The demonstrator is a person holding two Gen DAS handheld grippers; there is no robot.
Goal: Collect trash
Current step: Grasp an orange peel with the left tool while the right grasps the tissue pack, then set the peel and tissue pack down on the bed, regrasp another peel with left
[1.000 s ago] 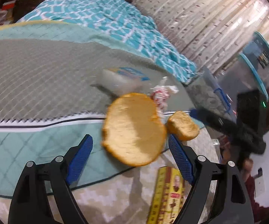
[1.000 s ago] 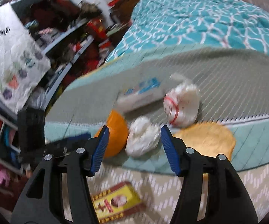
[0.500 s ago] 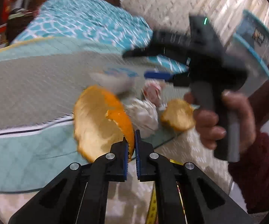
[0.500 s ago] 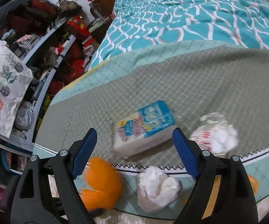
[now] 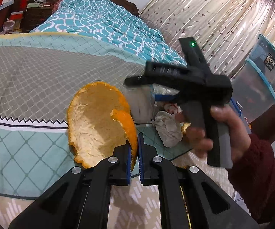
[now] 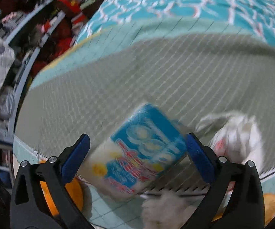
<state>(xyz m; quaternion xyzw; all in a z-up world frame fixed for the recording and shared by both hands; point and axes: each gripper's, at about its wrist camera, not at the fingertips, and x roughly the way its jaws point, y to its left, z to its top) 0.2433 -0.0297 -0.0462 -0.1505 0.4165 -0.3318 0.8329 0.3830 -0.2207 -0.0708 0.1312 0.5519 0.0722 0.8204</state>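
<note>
Two tongs, both engaged. Left tongs (image 5: 134,152): a second ago wide open around orange peel (image 5: 97,122); now clamped on peel's edge, peel lifted off bed quilt (image 5: 23,87). Right tongs (image 6: 137,158): moved from crumpled tissue (image 5: 168,129) to blue-and-white packet (image 6: 137,156); jaws spread wide, straddling packet, not yet gripping. Red-printed wrapper (image 6: 236,139) on quilt, beside packet. Judgement: one item secured, second grasp imminent; several pieces remain.
</note>
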